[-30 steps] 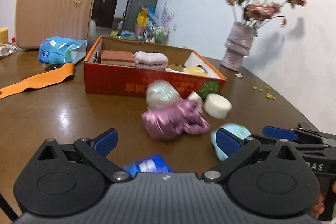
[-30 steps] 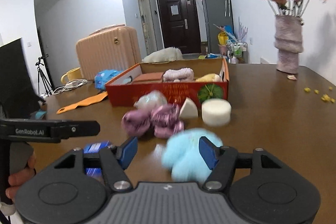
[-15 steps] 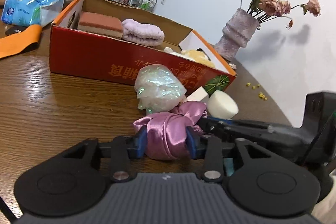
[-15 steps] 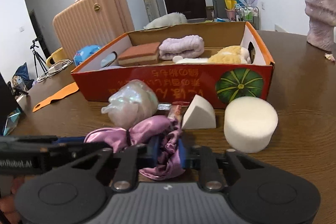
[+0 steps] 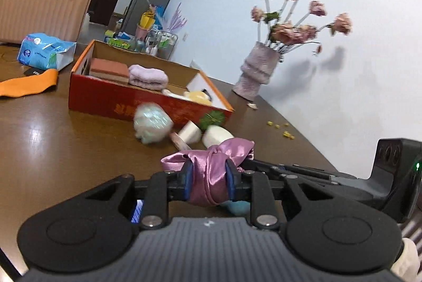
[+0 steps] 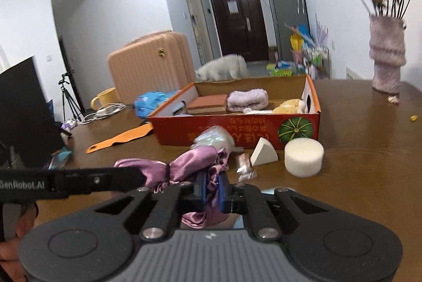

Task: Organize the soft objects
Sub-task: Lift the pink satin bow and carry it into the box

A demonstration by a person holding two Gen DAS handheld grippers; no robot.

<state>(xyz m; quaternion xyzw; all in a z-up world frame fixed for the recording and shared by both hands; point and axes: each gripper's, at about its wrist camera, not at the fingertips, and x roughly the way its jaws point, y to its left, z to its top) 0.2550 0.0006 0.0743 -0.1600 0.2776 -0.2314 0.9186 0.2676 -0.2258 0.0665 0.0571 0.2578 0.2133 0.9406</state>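
Since half a second ago both grippers have lifted the satin scrunchie (image 5: 211, 165) off the table: left gripper (image 5: 208, 180) clamped on its knot, right gripper (image 6: 211, 191) pinching a fold. Light, limp, slippery; grip bunched fabric. Box (image 6: 237, 127) well ahead.

Left gripper (image 5: 207, 180) clamping its blue pads (image 5: 187, 180) on a pink satin bow (image 5: 211, 176), fingers drawn close with the cloth bunched between them. Right gripper (image 6: 211, 192) pinching the same bow (image 6: 184, 165) at its other end, pads nearly meeting over a thin fold. Both grippers sitting side by side, pointing forward, each showing in the other's view, a bare hand (image 6: 15, 226) gripping the left handle.
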